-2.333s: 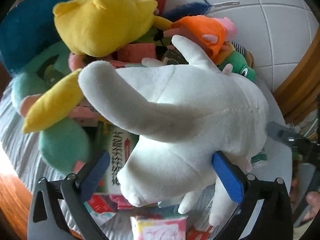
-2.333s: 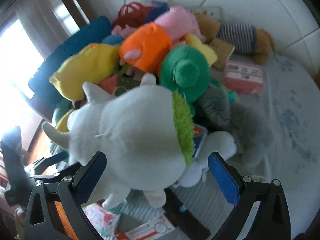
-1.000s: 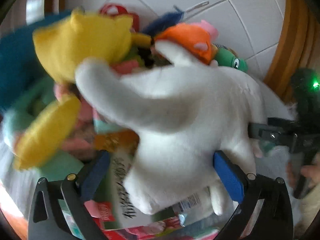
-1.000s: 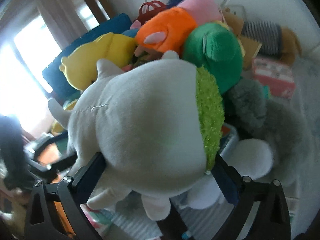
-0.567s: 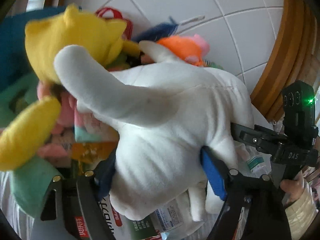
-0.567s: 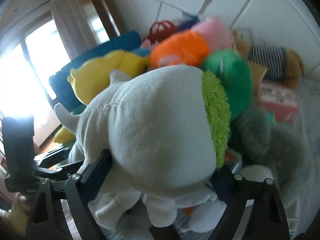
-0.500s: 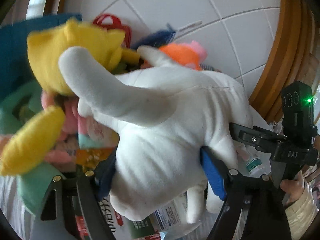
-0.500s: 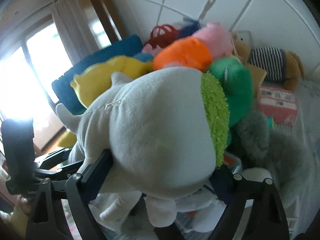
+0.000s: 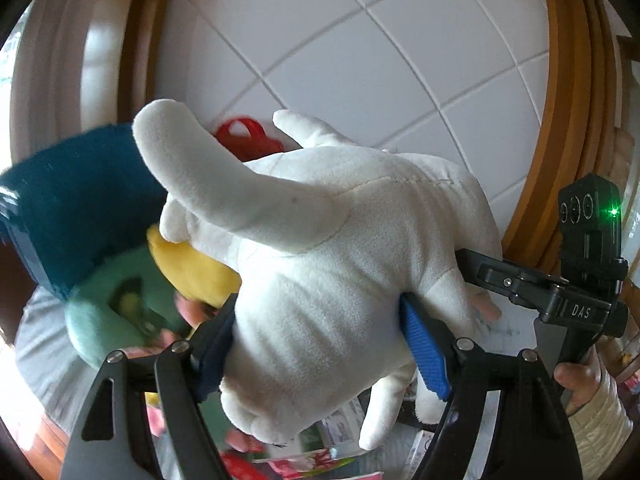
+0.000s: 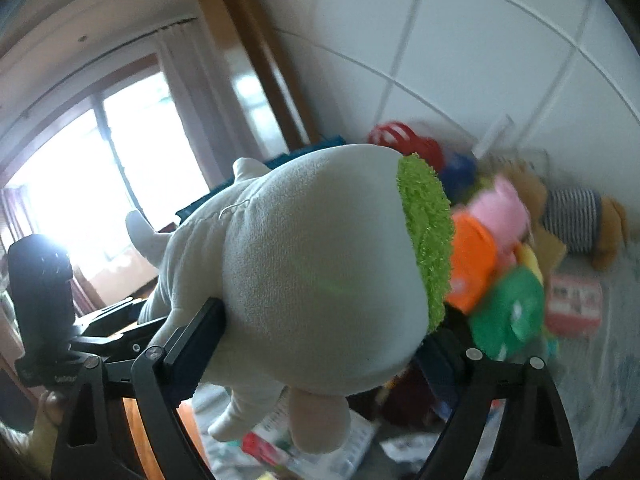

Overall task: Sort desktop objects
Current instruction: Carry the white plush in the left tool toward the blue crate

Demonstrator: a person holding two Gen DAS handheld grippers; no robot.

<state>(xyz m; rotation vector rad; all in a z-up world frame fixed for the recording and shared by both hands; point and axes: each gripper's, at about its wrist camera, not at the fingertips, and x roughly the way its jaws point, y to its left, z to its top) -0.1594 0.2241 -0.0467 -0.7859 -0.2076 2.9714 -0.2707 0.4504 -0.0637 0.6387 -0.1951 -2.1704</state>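
A big white plush animal (image 9: 320, 272) with a long limb and a lime-green fuzzy patch (image 10: 428, 236) is held by both grippers, lifted above the toy pile. My left gripper (image 9: 320, 344) is shut on its body, blue pads pressed into both sides. My right gripper (image 10: 320, 340) is shut on the other end of the same plush (image 10: 312, 268). The right gripper's black body (image 9: 560, 292) shows at the right of the left wrist view; the left gripper's body (image 10: 44, 312) shows at the left of the right wrist view.
Below lies a pile of soft toys: yellow (image 9: 192, 272), teal-green (image 9: 112, 320), orange (image 10: 472, 264), pink (image 10: 500, 208), green (image 10: 508, 316), a striped bear (image 10: 576, 220). A dark blue cushion (image 9: 80, 200) and red handles (image 9: 244, 140) lean on the white tiled wall (image 9: 360, 60). Packets and booklets (image 10: 320, 448) lie beneath.
Both grippers closed on the white plush and lifted it up off the pile; the toys have dropped lower in both views and more wall shows.
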